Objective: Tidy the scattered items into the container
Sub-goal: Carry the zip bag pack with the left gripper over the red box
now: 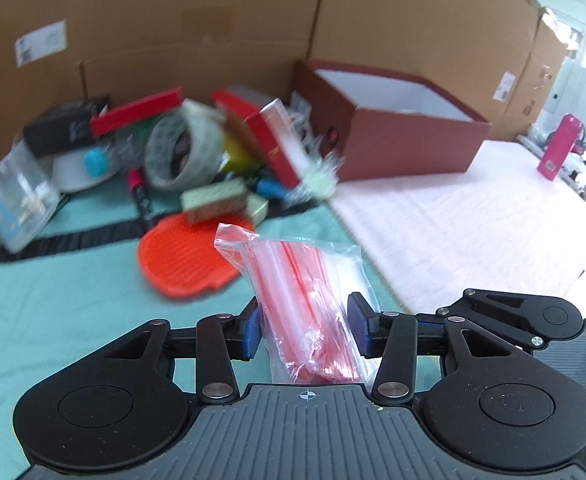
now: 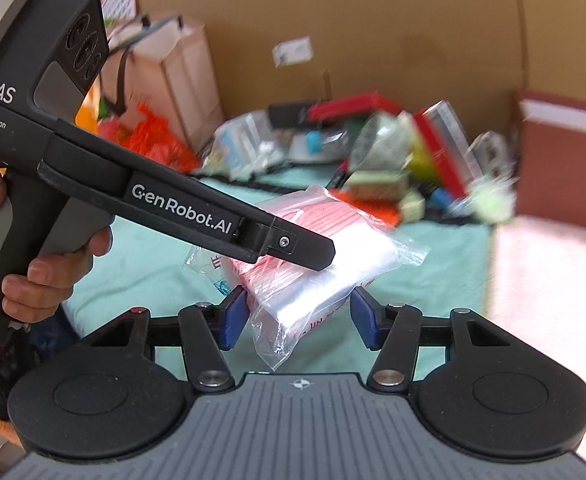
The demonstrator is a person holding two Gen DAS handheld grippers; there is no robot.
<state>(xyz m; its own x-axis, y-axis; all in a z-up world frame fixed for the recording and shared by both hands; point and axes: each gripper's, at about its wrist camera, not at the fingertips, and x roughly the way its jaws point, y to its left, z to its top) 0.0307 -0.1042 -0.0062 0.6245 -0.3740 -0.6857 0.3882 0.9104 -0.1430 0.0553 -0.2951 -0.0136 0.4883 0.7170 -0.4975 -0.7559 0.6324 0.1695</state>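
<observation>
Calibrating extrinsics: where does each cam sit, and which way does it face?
Left wrist: on the left gripper, facing the clutter pile and open maroon cardboard box; both blue-padded fingers flank a clear bag of red-striped zip bags.
Right wrist: on the right gripper, facing the same pile; the left gripper's black body and the holding hand show.
Shared: the bag, pile, box.

Bright, even daylight | clutter motion-blurred — perhaps defocused | fisheye-bent edges, dark corners

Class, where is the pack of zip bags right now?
The pack sits between the left tongs, above the teal cloth, near the orange brush.
</observation>
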